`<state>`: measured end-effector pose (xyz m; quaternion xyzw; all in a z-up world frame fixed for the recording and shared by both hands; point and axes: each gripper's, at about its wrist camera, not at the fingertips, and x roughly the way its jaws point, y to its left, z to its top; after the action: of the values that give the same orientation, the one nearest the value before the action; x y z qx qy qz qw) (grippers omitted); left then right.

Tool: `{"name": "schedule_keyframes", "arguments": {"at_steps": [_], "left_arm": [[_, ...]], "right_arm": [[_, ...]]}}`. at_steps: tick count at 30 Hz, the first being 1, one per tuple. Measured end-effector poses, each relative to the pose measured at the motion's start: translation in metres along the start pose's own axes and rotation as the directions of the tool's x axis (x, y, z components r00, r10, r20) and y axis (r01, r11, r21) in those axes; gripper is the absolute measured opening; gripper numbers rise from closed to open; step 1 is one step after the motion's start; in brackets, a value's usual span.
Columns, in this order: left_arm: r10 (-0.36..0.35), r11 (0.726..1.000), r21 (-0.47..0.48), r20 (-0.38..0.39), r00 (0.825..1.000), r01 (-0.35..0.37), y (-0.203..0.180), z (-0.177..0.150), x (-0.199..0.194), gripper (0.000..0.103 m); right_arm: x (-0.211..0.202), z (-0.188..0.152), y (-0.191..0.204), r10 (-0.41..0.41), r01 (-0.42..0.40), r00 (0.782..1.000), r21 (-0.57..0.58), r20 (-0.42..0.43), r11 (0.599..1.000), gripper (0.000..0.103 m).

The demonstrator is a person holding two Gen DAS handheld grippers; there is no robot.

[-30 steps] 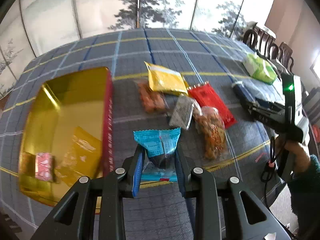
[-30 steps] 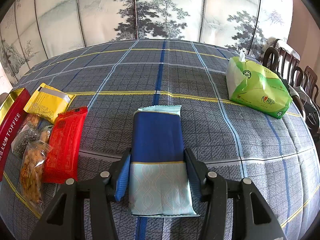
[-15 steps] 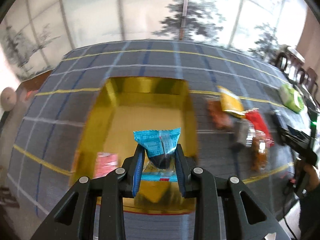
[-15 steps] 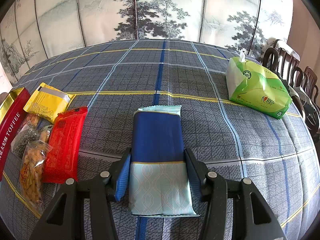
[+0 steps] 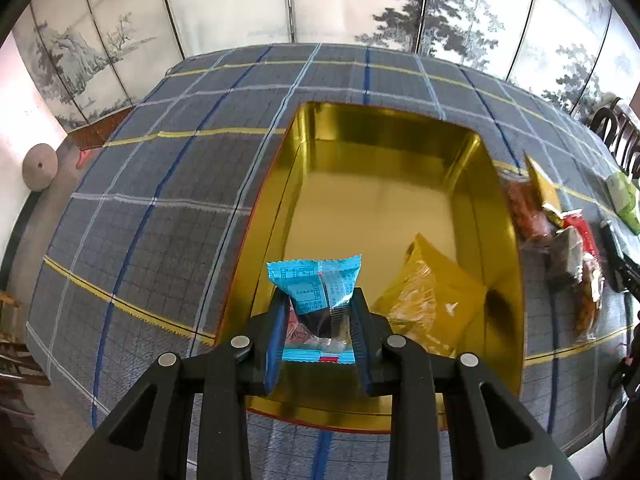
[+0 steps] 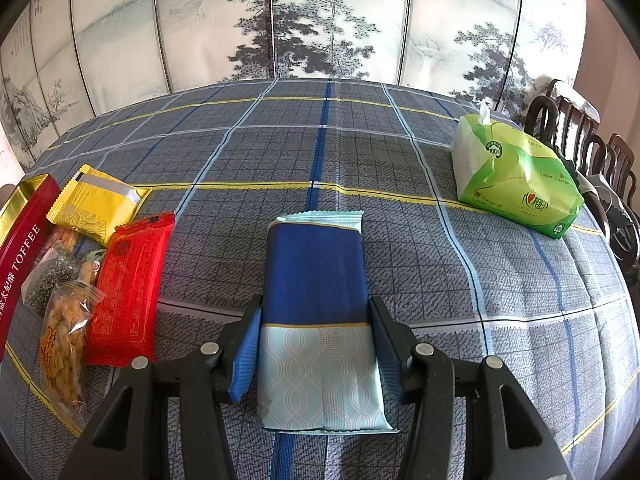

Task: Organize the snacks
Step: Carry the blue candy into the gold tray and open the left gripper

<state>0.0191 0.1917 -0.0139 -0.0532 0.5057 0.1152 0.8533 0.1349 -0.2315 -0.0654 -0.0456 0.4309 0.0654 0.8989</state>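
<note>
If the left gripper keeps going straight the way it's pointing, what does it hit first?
Probably the gold floor of the tin: the left gripper, shut on the blue snack packet, points into it, left of the yellow bag. Depth is unclear.

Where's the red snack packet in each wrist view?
Left wrist: red snack packet at far right edge, in the pile beyond the gold tin, mostly covered.
Right wrist: red snack packet lower left, flat on the tablecloth.
Shared landmark: green tissue pack.

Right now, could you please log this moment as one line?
left gripper: holds light-blue snack packet over gold tin | right gripper: holds blue wrapper pack
</note>
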Motion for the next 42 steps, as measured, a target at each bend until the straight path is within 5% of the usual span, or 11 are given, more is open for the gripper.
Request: {"name": "schedule_keyframes", "arguments": {"at_steps": [26, 42], "left_arm": [[0.005, 1.000, 0.027, -0.021, 1.000, -0.004, 0.001, -0.010, 0.006, 0.030], [0.011, 0.999, 0.034, 0.015, 1.000, -0.012, -0.002, -0.014, -0.008, 0.055]], "right_arm": [[-0.003, 0.000, -0.001, -0.004, 0.004, 1.000, -0.004, 0.002, 1.000, 0.051], [-0.005, 0.001, 0.000, -0.022, 0.022, 1.000, 0.013, -0.013, 1.000, 0.051]]}}
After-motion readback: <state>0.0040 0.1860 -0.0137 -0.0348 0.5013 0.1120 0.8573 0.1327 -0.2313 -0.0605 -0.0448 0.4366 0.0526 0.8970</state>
